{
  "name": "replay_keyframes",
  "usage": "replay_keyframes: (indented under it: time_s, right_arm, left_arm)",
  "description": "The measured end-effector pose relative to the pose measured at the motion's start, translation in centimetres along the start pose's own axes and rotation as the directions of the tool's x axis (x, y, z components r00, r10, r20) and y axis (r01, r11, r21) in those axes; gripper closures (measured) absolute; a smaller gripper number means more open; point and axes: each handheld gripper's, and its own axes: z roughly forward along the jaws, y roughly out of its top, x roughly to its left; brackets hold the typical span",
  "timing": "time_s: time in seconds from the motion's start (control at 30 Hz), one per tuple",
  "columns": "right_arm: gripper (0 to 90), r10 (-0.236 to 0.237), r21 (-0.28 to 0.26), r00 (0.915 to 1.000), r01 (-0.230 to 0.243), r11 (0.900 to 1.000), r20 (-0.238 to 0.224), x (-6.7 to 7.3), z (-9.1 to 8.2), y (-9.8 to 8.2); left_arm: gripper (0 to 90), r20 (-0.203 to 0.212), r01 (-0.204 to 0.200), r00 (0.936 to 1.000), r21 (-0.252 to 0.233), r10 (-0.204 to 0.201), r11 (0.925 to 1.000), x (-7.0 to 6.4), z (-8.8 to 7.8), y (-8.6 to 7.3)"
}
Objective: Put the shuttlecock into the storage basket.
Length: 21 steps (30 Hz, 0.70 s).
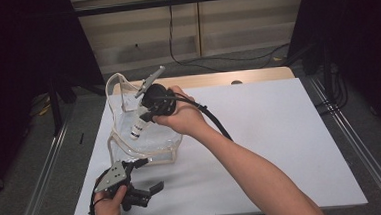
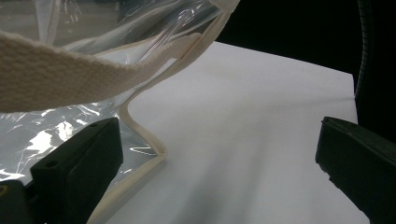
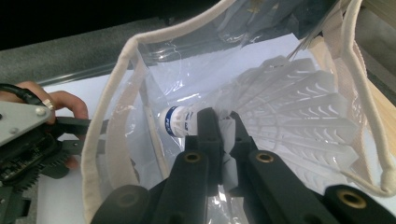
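Clear plastic bag (image 1: 130, 141) w/ cream woven trim is seen on white table (image 1: 280, 132). Inside bag: white shuttlecock (image 3: 289, 112), ribbed feather pattern, blue band at cork. Black jaws noted on both grippers; grey plate on the one beside bag.

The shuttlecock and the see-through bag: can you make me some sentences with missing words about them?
1. The right gripper has its fingers shut on a white ____.
2. The shuttlecock is being held over the mouth of the clear plastic ____.
3. The left gripper, near the table's front edge, has its fingers ____.
4. The bag is trimmed with cream-coloured ____ along its edges.

Missing words: shuttlecock; bag; open; fabric tape
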Motion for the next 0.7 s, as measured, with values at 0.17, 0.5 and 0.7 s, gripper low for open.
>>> replay_keyframes:
  time_s: [0.17, 0.5, 0.7]
  right_arm:
    - [88.9, -0.003, 0.01, 0.9999, 0.003, 1.0, 0.011, 0.1, 0.4, -0.1]
    - [88.9, -0.01, 0.034, 0.9996, 0.009, 0.999, 0.025, 0.0, 1.2, -0.2]
    - [88.9, -0.008, 0.036, 0.9996, 0.007, 0.999, 0.029, -0.2, 1.4, -0.3]
  left_arm:
    - [0.8, 0.0, 0.0, 1.0, 0.0, 0.0, 1.0, 0.0, 0.0, 0.0]
    - [0.9, 0.0, 0.005, 1.0, -0.003, -0.005, 1.0, 0.0, 0.0, 0.0]
    - [0.8, 0.001, 0.001, 1.0, -0.005, -0.001, 1.0, 0.1, -0.1, 0.0]
